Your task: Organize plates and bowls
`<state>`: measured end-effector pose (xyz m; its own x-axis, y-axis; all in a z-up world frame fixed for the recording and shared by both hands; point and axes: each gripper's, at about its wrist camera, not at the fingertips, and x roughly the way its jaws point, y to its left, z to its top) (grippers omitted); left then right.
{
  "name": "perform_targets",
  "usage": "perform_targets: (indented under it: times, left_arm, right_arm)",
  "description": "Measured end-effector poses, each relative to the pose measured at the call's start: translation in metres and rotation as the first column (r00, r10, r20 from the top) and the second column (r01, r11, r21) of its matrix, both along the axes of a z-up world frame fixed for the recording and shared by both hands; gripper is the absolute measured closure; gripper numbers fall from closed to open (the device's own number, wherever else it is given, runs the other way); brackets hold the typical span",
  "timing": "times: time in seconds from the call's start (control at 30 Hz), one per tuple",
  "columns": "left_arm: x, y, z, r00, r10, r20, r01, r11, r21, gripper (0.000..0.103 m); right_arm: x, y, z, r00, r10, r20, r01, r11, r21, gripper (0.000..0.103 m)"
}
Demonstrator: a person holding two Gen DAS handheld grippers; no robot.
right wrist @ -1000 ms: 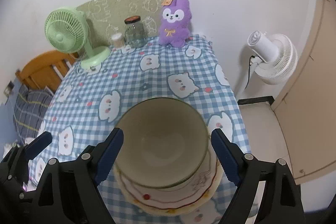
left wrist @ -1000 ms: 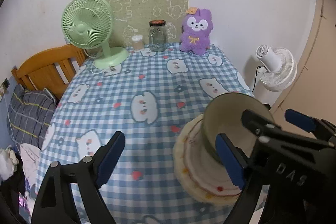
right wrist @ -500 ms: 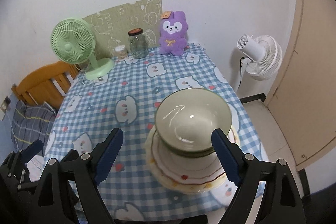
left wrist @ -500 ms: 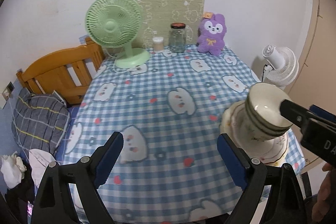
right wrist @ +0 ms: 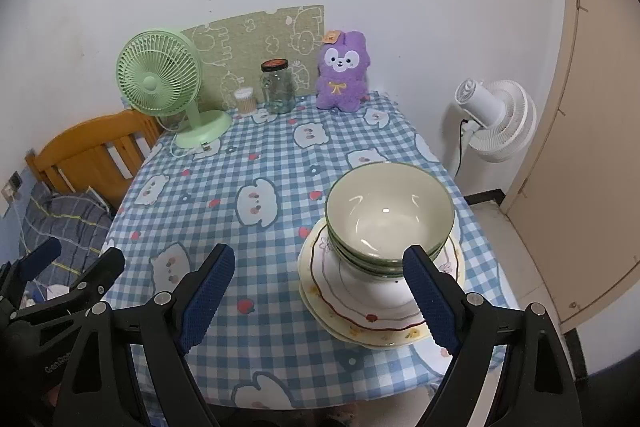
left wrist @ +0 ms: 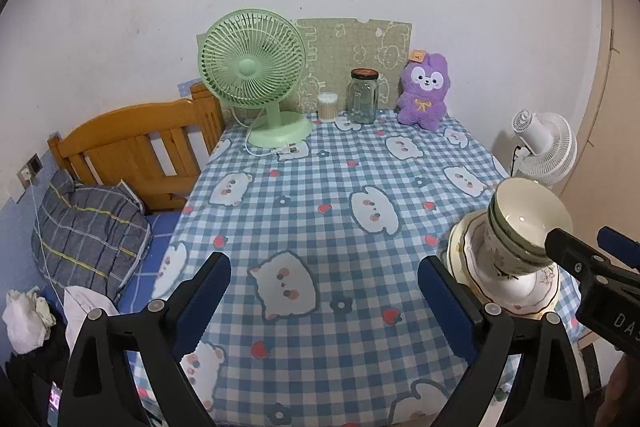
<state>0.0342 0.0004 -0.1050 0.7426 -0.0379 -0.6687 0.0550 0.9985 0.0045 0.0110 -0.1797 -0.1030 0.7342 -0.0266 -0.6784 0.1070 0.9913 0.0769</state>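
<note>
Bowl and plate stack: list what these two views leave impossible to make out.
- Number of bowls: the right wrist view shows nested rims, but the top bowl hides what is inside.
- Number of plates: the edges overlap and the bowls cover the centres.
- Far side of the stack in the left wrist view: the right gripper covers it.

I have drawn both grippers back from the table. My right gripper (right wrist: 320,303) has released the bowl (right wrist: 390,211); it now rests on the plates (right wrist: 360,303).
</note>
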Motion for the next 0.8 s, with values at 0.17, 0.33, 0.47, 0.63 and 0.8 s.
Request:
perform_targets:
  times: [0.17,0.33,0.47,0.63,0.8]
  left_arm:
    - [-0.008,-0.007,-0.018,1.000,0.011,0.006,-0.011,1.000,-0.003,0.007]
    - [-0.010,-0.011,-0.025,1.000,0.007,-0.003,-0.007,0.999,-0.045,0.007]
    - [-0.009,-0.015,-0.031,1.000,0.010,0.002,-0.010,0.999,-0.049,0.007]
    - [-0.008,-0.016,-0.037,1.000,0.013,0.018,-0.013,0.999,-0.046,0.007]
    - [-0.007,-0.016,-0.039,0.999,0.015,0.030,-0.013,0.999,-0.046,0.006]
  right_arm:
    - [-0.006,-0.007,-0.023,1.000,0.003,-0.003,-0.003,1.000,-0.004,0.015]
    - [-0.007,-0.013,-0.035,1.000,0.002,-0.008,-0.002,1.000,-0.010,0.015]
    - [-0.007,-0.016,-0.043,1.000,0.001,-0.006,-0.001,1.000,-0.001,0.015]
    - [-0.003,-0.016,-0.049,1.000,0.005,0.006,-0.005,1.000,0.008,0.015]
    - [-0.003,-0.016,-0.053,1.000,0.013,0.018,-0.014,1.000,0.026,0.013]
